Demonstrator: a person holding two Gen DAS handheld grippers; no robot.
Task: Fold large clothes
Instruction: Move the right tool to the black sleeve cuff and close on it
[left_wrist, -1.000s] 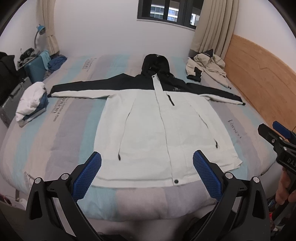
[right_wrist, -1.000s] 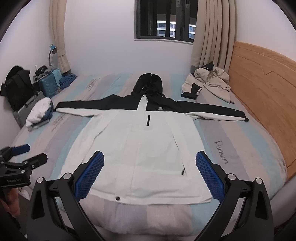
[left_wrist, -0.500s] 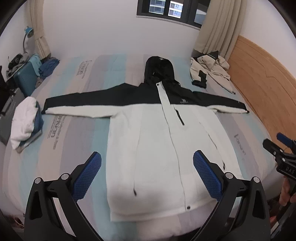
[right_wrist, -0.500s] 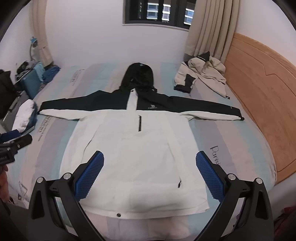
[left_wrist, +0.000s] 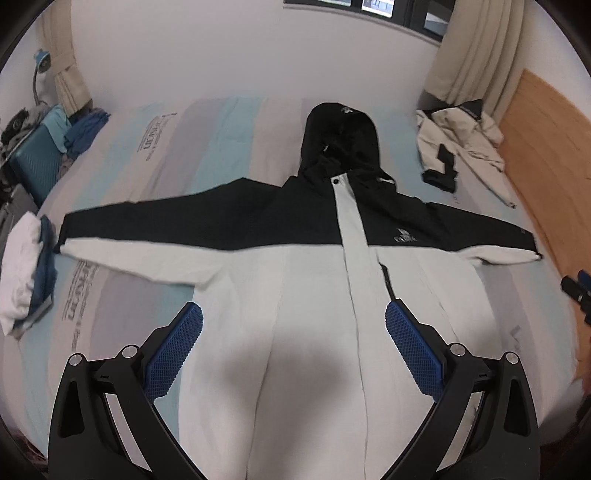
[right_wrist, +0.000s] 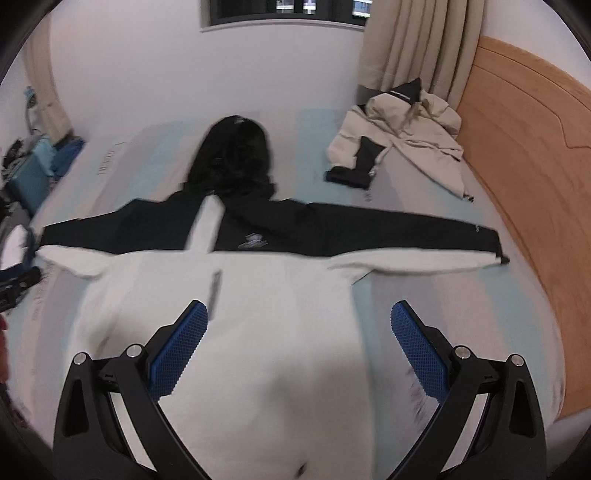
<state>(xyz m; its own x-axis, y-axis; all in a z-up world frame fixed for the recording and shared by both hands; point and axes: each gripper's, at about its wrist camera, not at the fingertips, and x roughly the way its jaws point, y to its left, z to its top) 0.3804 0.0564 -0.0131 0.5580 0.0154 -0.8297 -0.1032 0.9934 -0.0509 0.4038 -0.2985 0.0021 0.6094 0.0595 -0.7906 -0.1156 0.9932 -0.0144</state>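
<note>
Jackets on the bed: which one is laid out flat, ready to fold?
The black-and-white hooded jacket, spread flat with both sleeves stretched out. The beige jacket lies crumpled near the wooden headboard.

Two jackets on one bed (left_wrist: 221, 133) — a black-and-white one (left_wrist: 295, 295) spread flat, a beige one (right_wrist: 410, 125) crumpled. Two grippers — left (left_wrist: 293, 332), right (right_wrist: 299, 332). One folded pile (left_wrist: 26, 266), one suitcase (left_wrist: 35, 162).
</note>
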